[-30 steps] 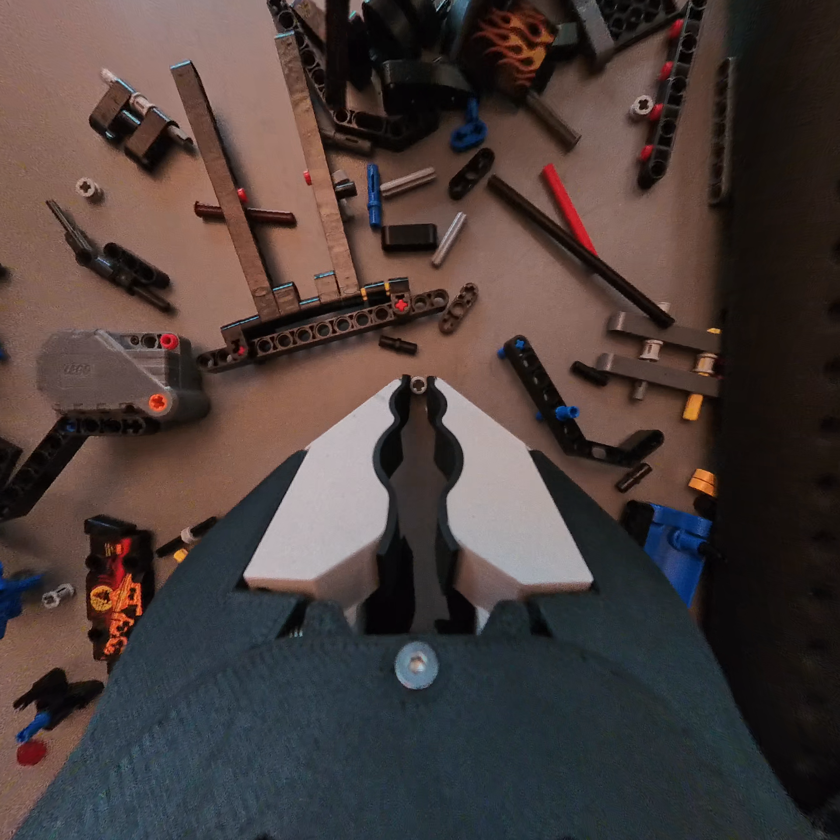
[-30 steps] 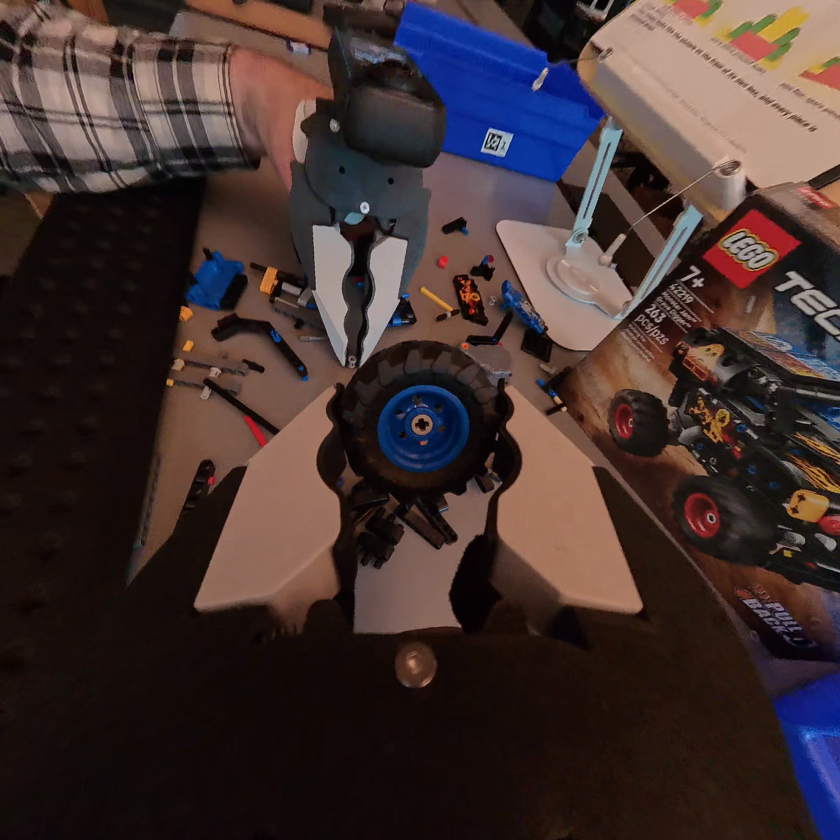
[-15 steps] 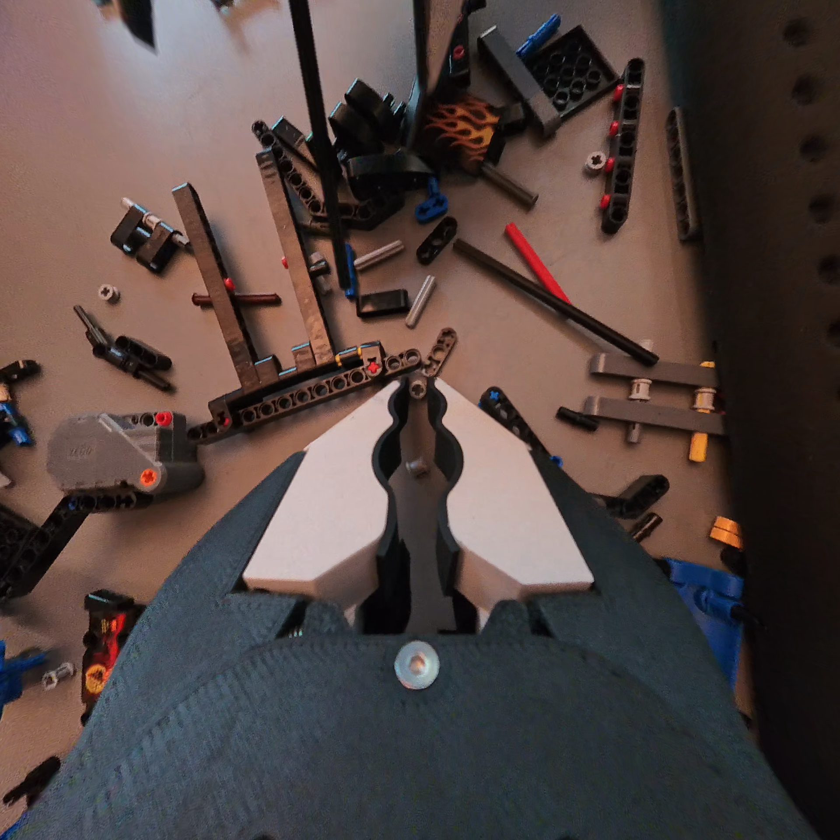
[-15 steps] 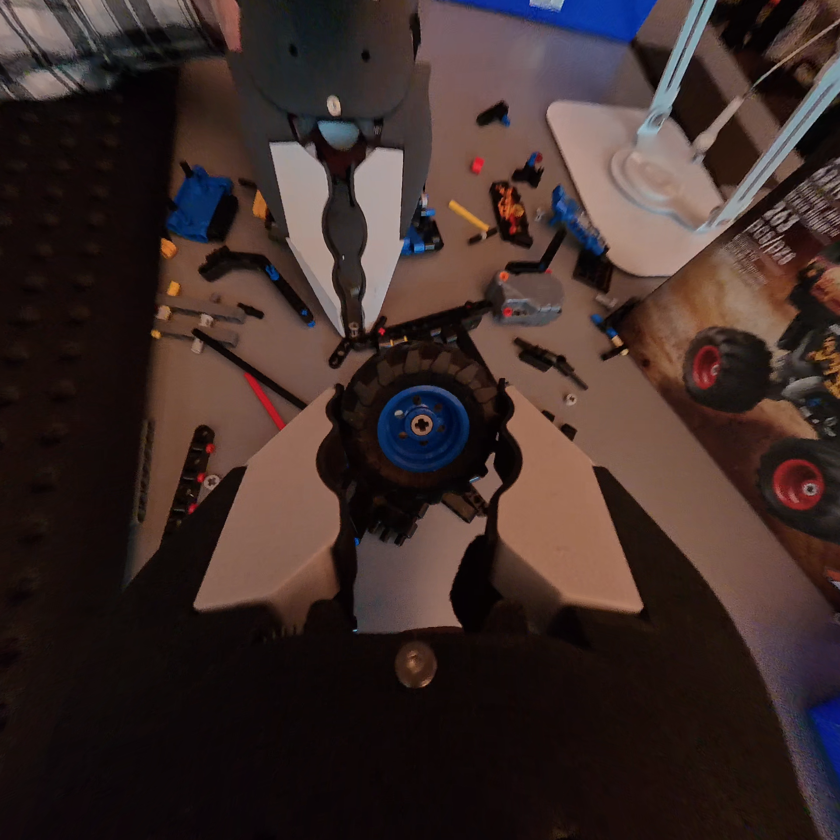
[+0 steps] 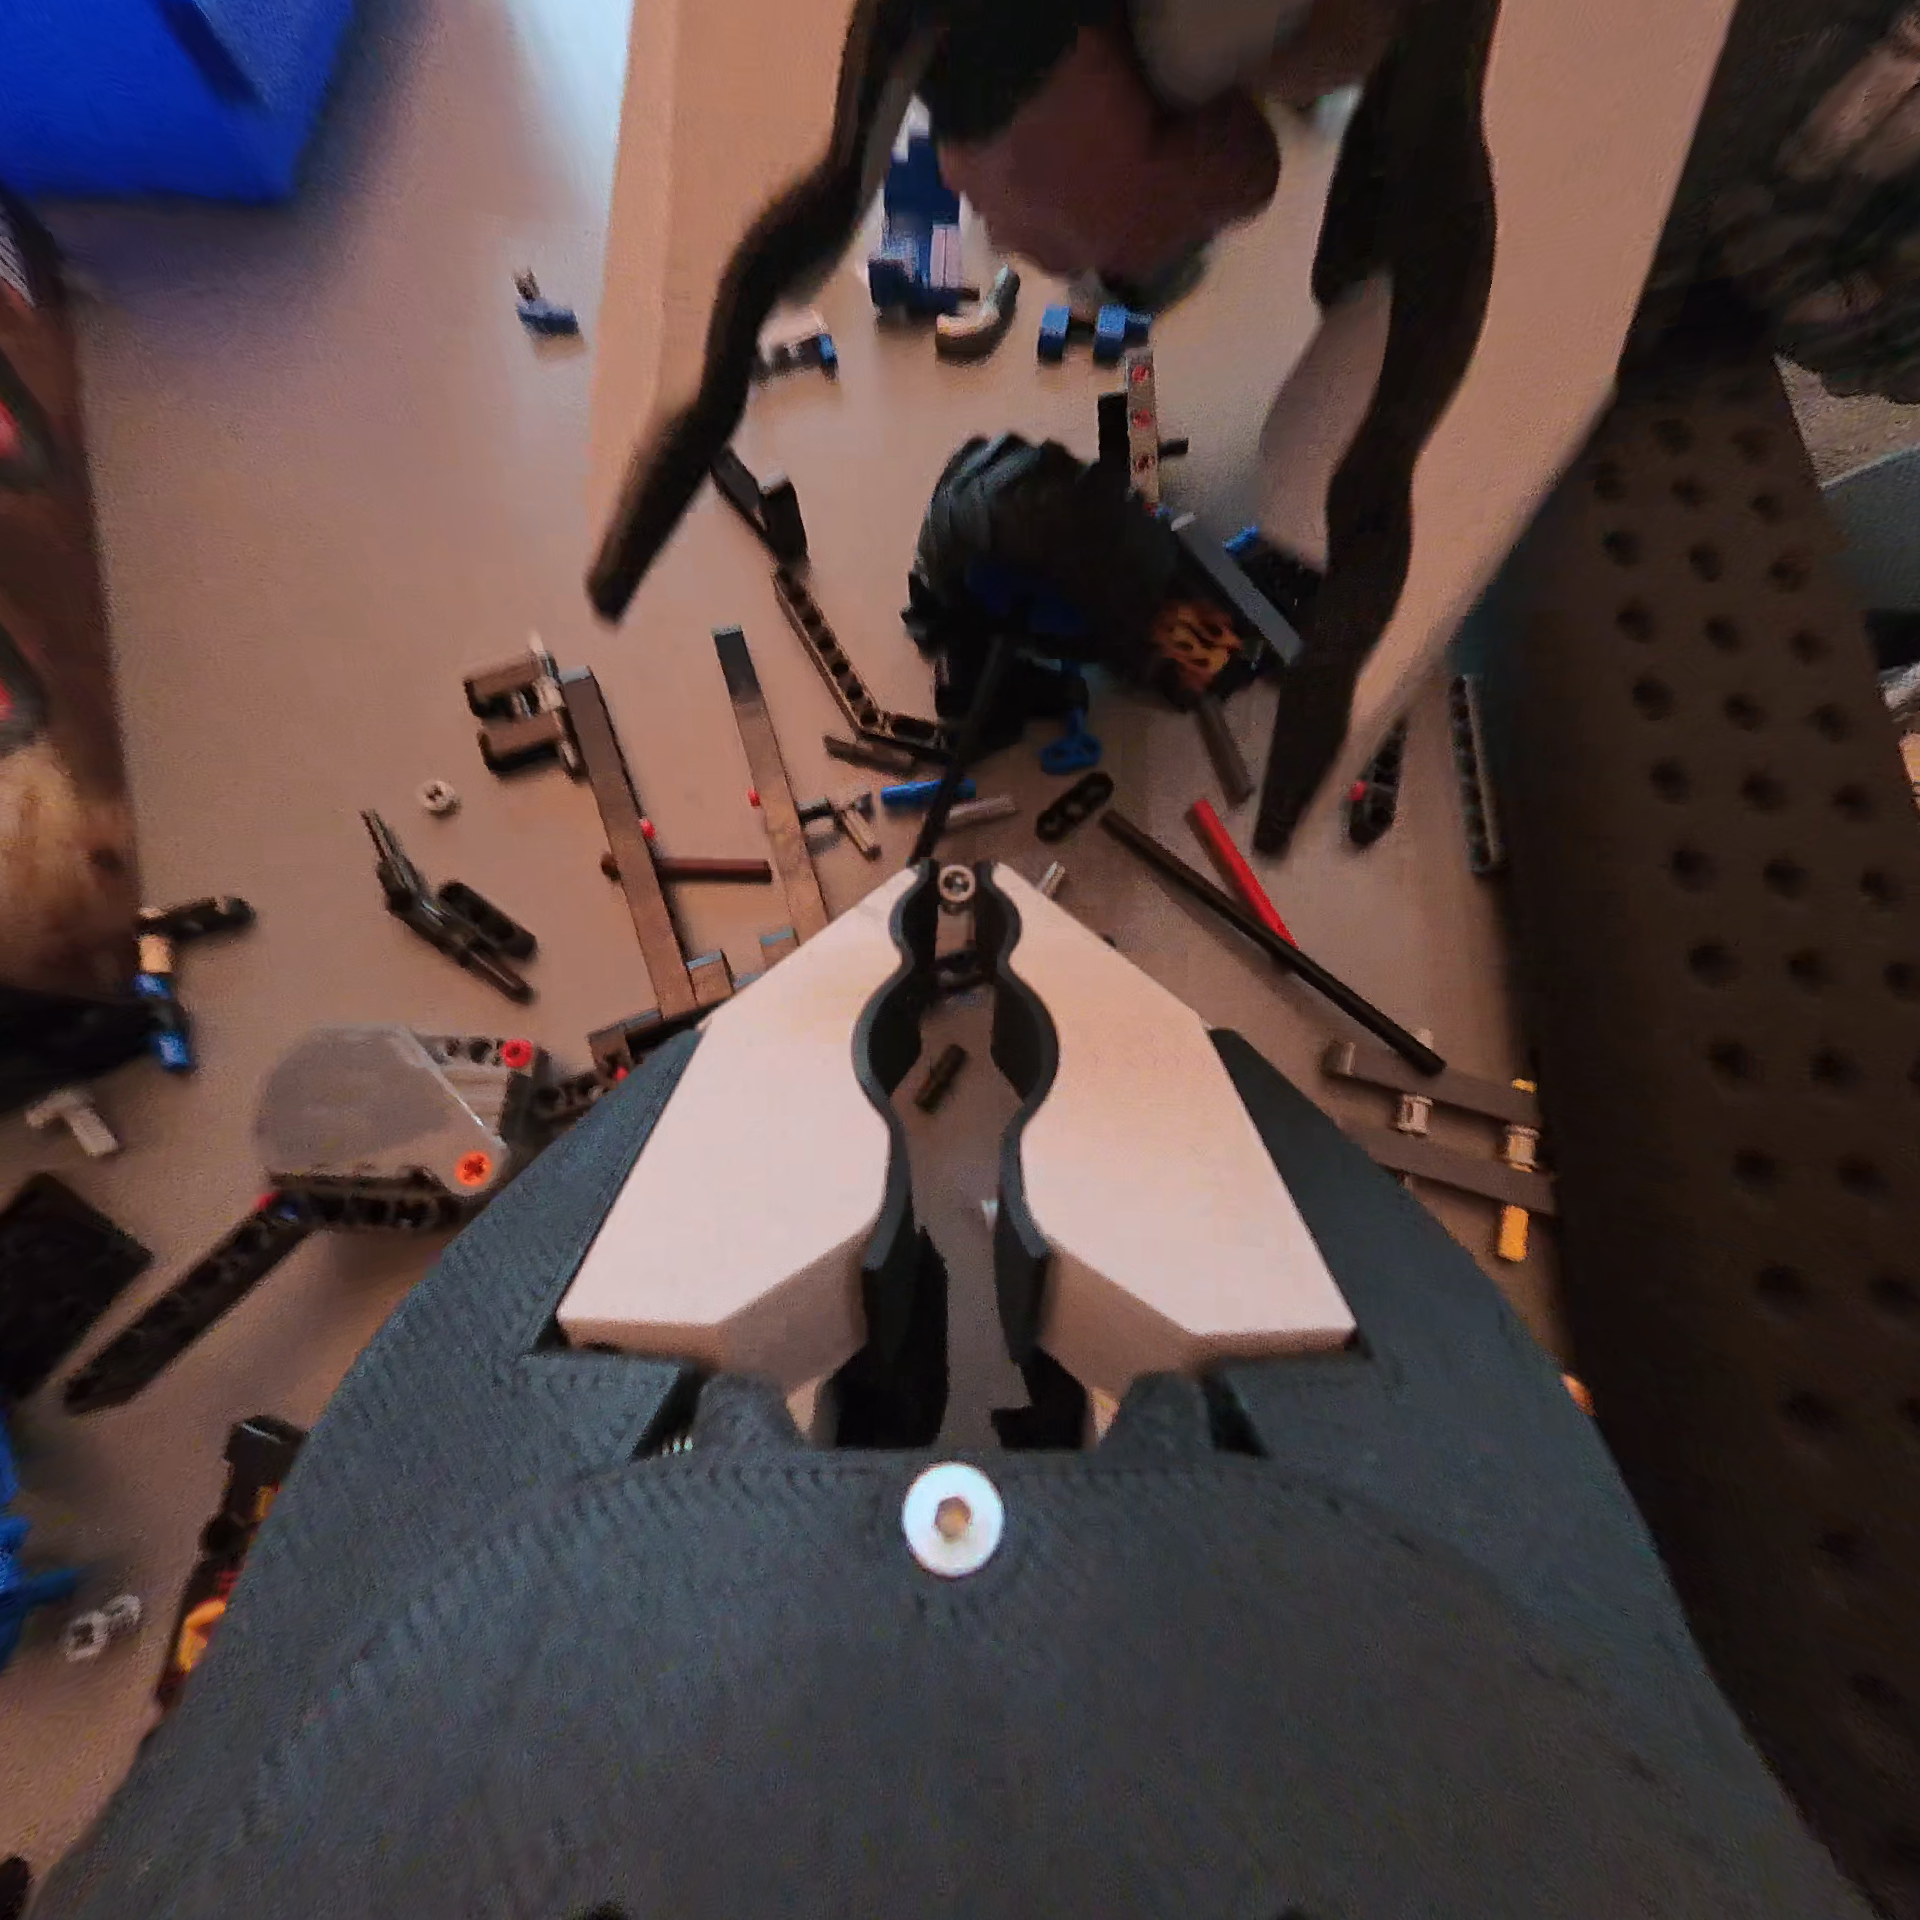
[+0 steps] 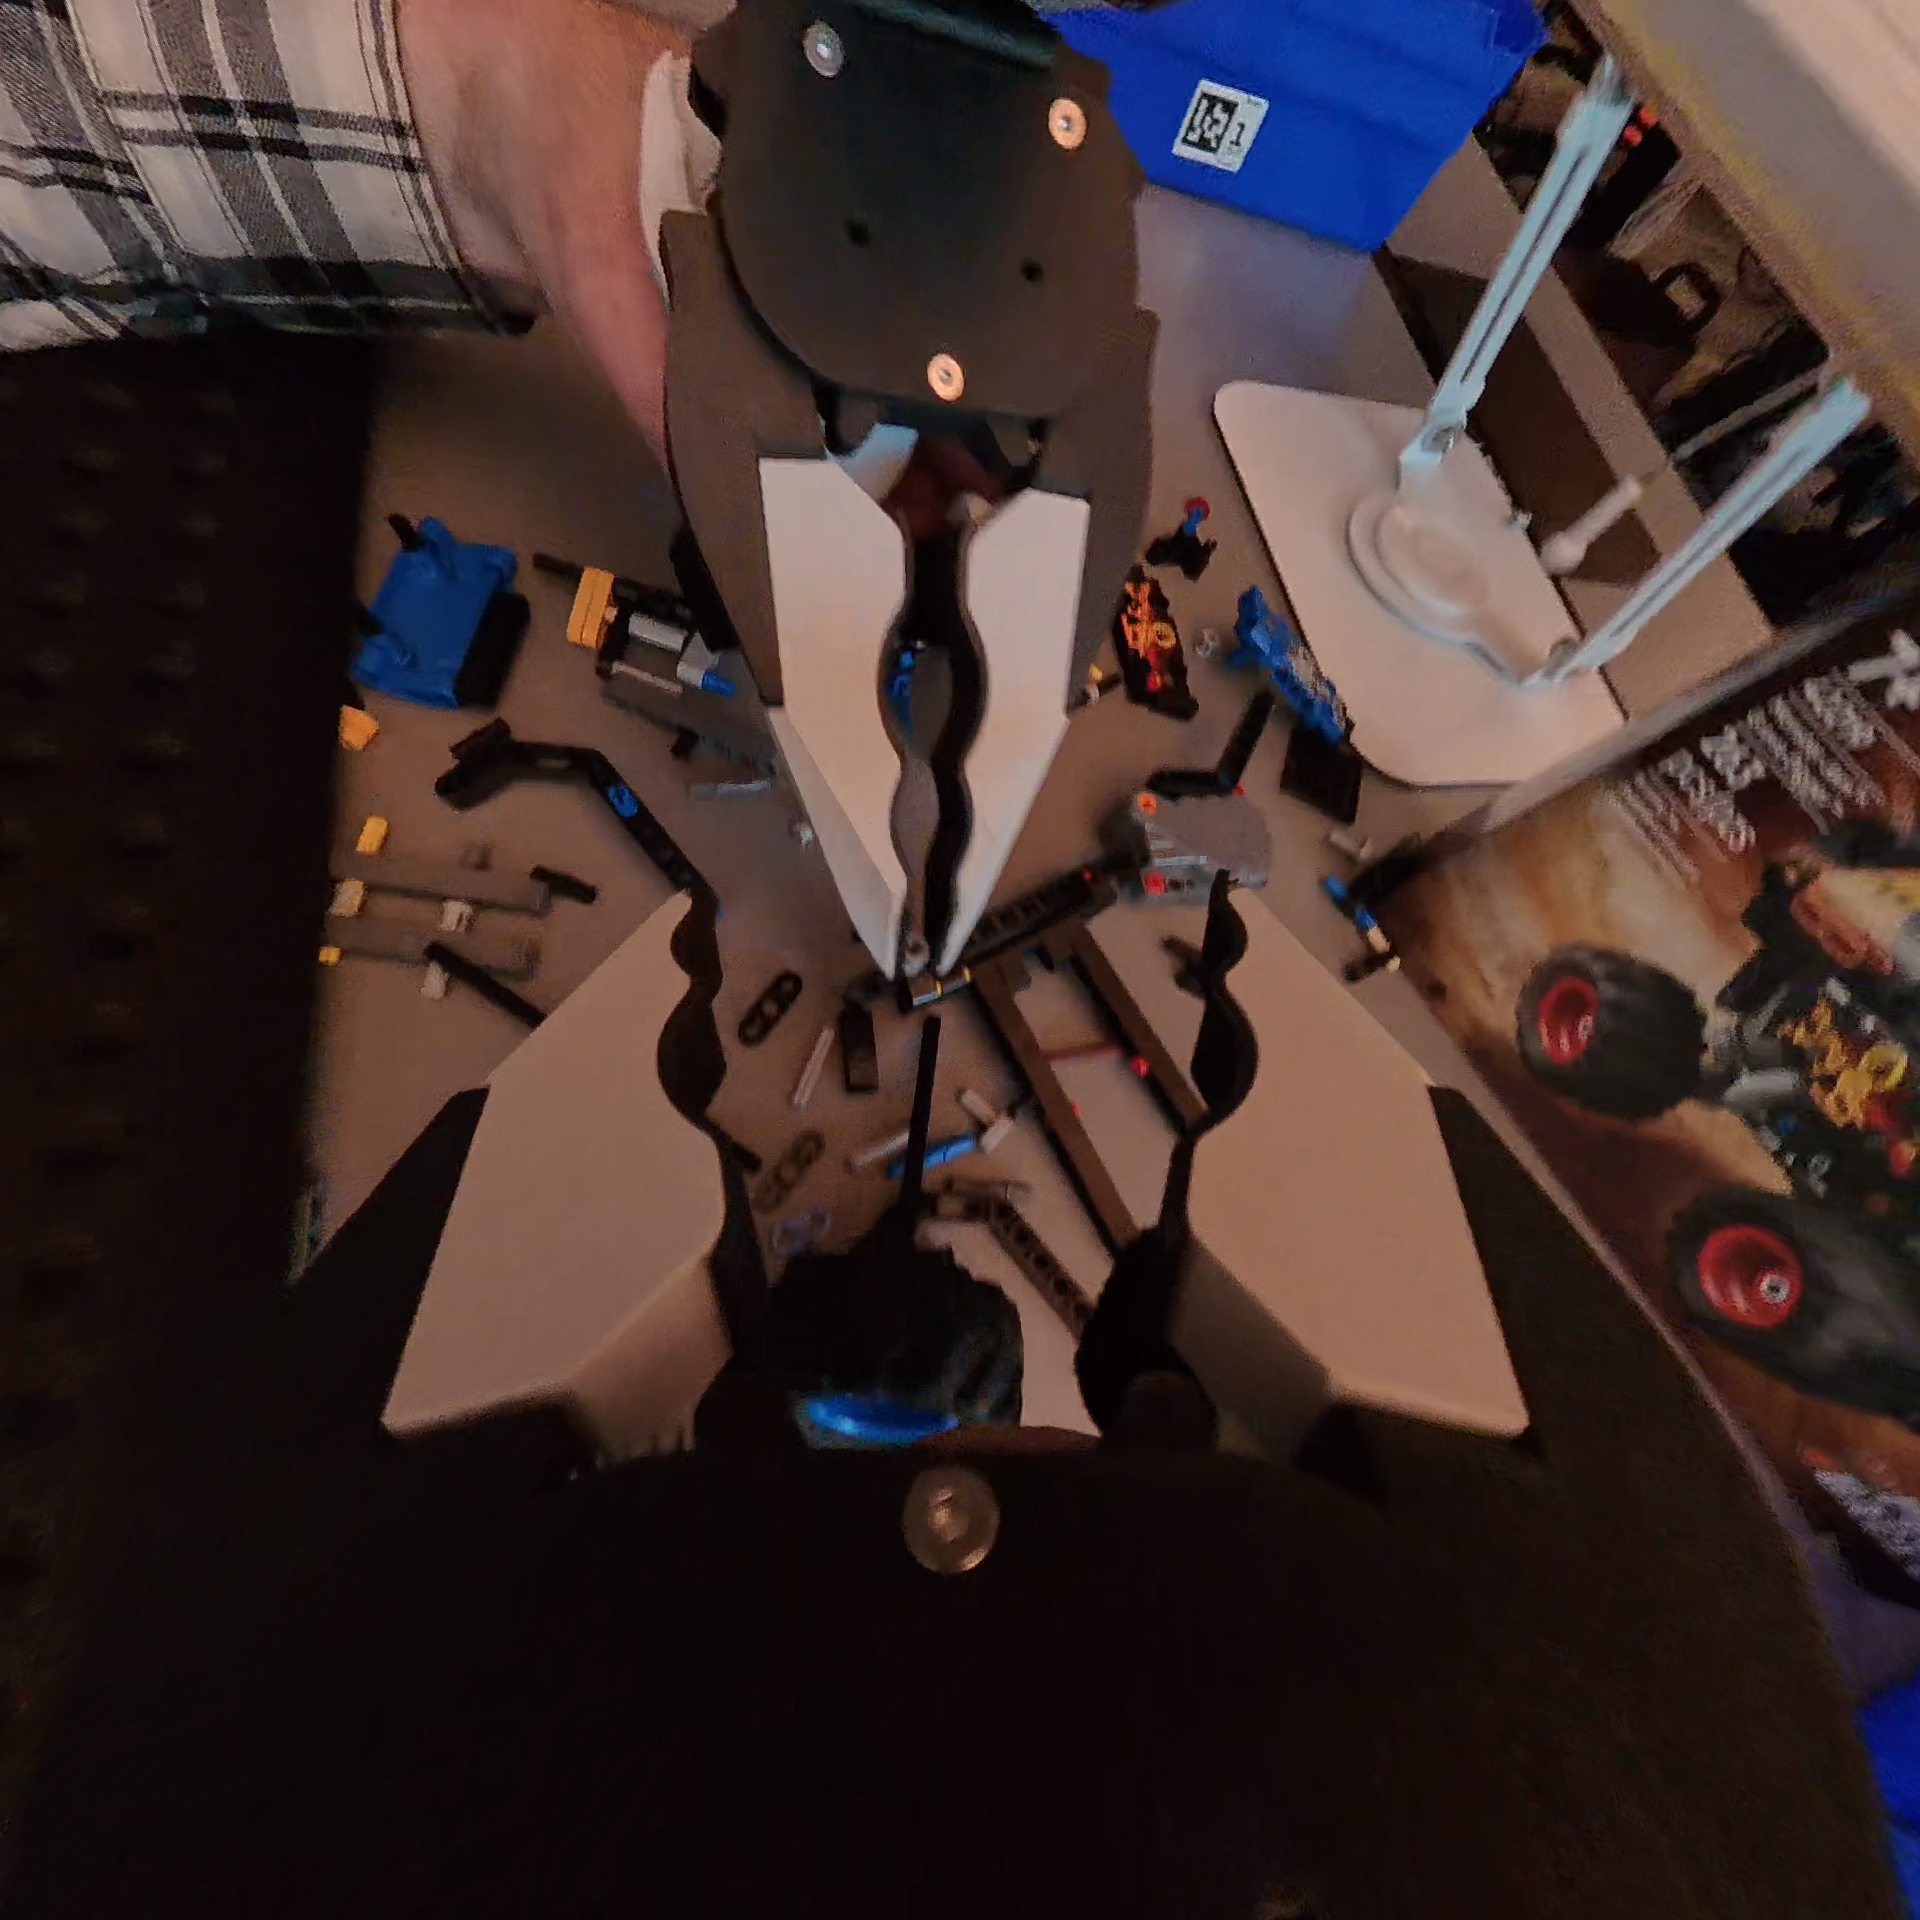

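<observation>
My left gripper (image 5: 956,883) is shut on a small grey bush (image 5: 957,882) at its tip. It also shows in the right wrist view (image 6: 920,956), pointing down at the table. A black tyre with a blue rim (image 5: 1039,561) lies on a pile of parts. A thin black axle (image 5: 951,758) runs from the tyre to just in front of the bush. My right gripper (image 6: 956,899) is wide open and holds nothing. Its fingers (image 5: 727,343) hang on either side of the tyre, which also shows low between them in the right wrist view (image 6: 894,1371).
Loose beams, pins and axles cover the table, with a long-beam frame (image 5: 634,831) and a grey block (image 5: 364,1101) at the left. A dark perforated mat (image 5: 1714,935) borders the parts. A blue bin (image 6: 1299,114), a lamp base (image 6: 1403,582) and the set's box (image 6: 1714,1039) stand around. A hand in a plaid sleeve (image 6: 208,156) holds the left gripper. Across from one pair of fingers to the other is roughly 4 cm. The thin black axle (image 5: 951,758) sits 6 cm or so from the ends of my left fingers. It is also in sight in the right wrist view (image 6: 915,1196).
My right gripper has opened and let go of the blue-rimmed tyre, which now lies on the pile. My left gripper, still shut on the bush, has moved forward to the axle's end.
</observation>
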